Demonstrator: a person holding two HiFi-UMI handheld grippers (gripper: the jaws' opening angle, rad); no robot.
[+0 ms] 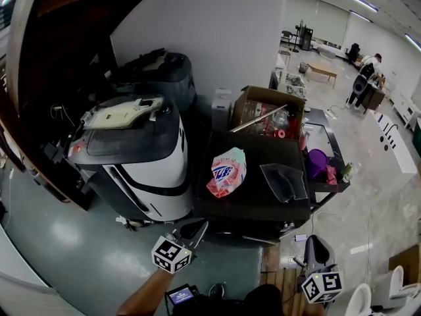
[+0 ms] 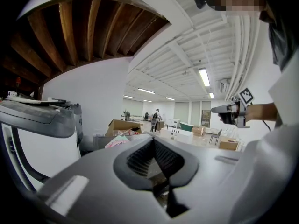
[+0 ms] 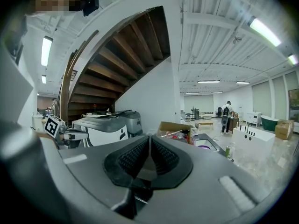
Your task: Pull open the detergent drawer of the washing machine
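The washing machine [image 1: 148, 160] is white with a dark grey top and stands left of centre; a cream panel [image 1: 125, 112] lies on its lid. I cannot make out its detergent drawer in any view. My left gripper [image 1: 196, 228] hovers in front of the machine's lower right corner, apart from it, jaws shut and empty [image 2: 153, 141]. The machine [image 2: 42, 139] fills the left edge of the left gripper view. My right gripper [image 1: 314, 242] is further right, near the black table's front corner, also shut with nothing between its pads [image 3: 149, 139]. The machine [image 3: 105, 127] shows ahead and to the left in the right gripper view.
A black table [image 1: 263, 206] beside the machine carries a pink detergent bag [image 1: 227, 172] and a dark cloth [image 1: 283, 180]. Behind it sit a cardboard box [image 1: 266, 114] and a purple bucket [image 1: 317, 162]. A second dark machine [image 1: 161, 71] stands behind. A person [image 1: 365, 78] stands far off.
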